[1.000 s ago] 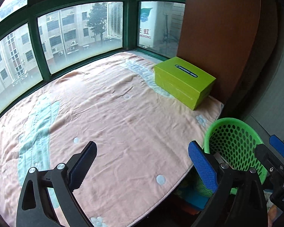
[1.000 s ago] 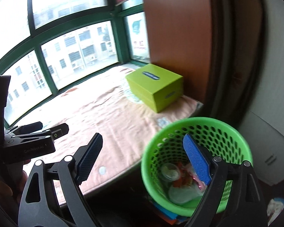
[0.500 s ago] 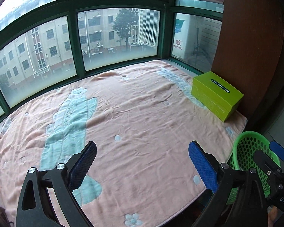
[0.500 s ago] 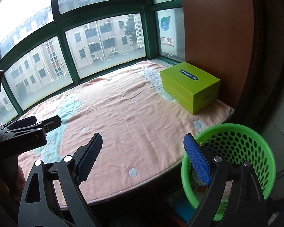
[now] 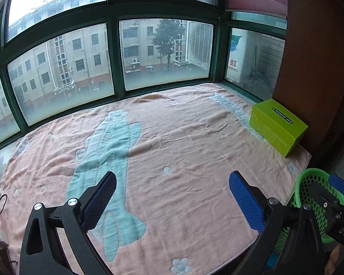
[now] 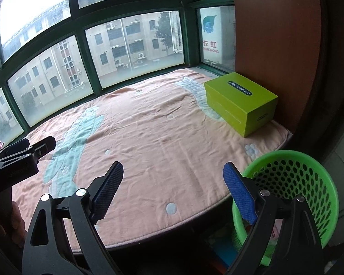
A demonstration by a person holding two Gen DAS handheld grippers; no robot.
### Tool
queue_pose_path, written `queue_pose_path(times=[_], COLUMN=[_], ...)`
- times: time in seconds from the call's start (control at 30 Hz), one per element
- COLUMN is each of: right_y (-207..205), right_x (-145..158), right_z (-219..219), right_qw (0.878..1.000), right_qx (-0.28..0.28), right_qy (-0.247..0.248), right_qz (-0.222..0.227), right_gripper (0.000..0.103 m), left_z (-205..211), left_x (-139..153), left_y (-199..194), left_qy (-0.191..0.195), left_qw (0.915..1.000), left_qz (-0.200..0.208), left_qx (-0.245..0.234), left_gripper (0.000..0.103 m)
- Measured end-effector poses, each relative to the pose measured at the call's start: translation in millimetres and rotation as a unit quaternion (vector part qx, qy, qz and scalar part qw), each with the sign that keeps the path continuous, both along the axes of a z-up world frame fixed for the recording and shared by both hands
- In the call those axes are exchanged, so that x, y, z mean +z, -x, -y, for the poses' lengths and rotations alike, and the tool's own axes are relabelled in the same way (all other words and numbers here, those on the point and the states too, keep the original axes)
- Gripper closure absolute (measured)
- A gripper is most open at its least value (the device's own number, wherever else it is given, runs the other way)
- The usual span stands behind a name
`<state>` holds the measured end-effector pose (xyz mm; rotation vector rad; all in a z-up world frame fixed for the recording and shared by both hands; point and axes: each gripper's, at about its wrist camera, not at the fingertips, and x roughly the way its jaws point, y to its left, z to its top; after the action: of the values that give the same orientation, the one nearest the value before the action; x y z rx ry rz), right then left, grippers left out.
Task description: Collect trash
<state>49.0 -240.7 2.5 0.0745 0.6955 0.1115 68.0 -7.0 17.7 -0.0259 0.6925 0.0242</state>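
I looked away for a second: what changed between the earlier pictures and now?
Both views swung away from the green basket toward the blanket. The left hand-held gripper and right hand-held gripper took hold of nothing. The green box stayed put.

A lime-green box [image 6: 240, 100] sits on the peach blanket [image 6: 153, 137] beside the green-framed window [image 5: 117, 55].

basket [image 6: 309, 171]: green perforated plastic, round, upright
place: below the blanketed ledge's right edge
contents: hardly visible
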Motion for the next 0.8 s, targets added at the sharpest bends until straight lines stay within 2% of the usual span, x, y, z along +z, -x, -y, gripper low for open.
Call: queue_pose_path(times=[0.8], right_y=[0.0], right_x=[-3.2], right_z=[-0.8], right_qw=[1.0], right_qx=[0.001], right_qy=[-0.007], right_qz=[-0.003], right_gripper=[0.015], left_z=[-0.1], left_x=[-0.9], left_y=[4.1], left_qy=[-0.005], left_qw=[0.9999], left_qz=[0.003], left_qx=[0.011], left_gripper=[0.008])
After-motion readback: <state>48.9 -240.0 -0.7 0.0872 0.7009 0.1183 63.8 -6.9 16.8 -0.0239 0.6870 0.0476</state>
